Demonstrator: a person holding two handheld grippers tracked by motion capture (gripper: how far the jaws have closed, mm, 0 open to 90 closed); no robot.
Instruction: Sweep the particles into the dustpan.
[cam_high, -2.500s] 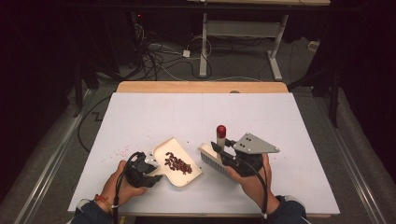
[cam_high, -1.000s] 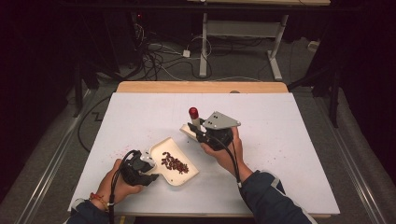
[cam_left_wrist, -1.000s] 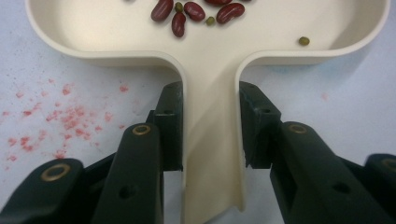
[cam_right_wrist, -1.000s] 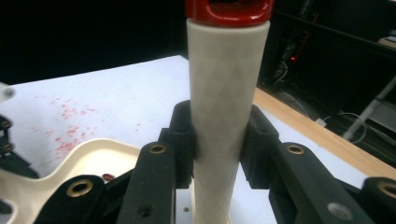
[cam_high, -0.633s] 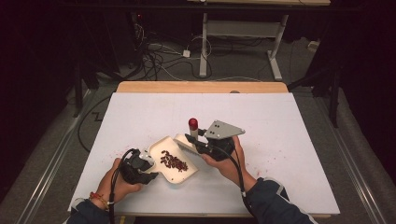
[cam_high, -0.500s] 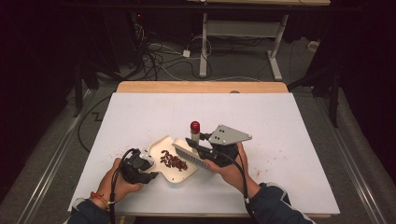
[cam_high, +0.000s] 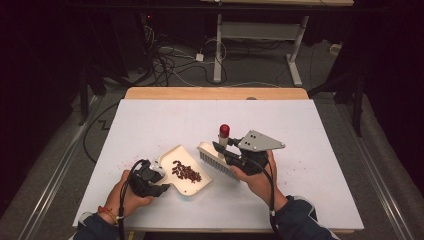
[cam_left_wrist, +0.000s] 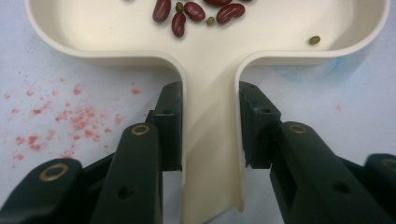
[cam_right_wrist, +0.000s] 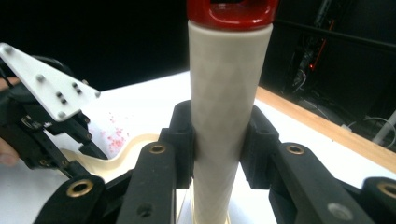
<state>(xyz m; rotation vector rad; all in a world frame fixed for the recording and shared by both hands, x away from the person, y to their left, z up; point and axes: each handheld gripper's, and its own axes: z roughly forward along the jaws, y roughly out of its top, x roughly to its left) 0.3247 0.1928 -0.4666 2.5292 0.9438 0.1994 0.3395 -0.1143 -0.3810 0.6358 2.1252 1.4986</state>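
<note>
White bench (cam_high: 150, 120): left gripper (cam_high: 145, 180) jaws clamp the dustpan (cam_high: 186, 172) handle to steady it, while right gripper (cam_high: 235, 157) jaws hold the brush (cam_high: 216, 159) beside its mouth, ready to sweep beans (cam_high: 186, 172).

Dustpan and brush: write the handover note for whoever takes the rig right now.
Left claw: shut on the dustpan handle, pan flat on the table.
Right claw: shut on the brush handle, red cap up, bristles at the pan's open edge.
Done: a heap of red beans and a few small green ones lies in the pan.
Left: red specks remain on the table beside the handle, and more to the right of the brush. Sweep them in if wanted.
</note>
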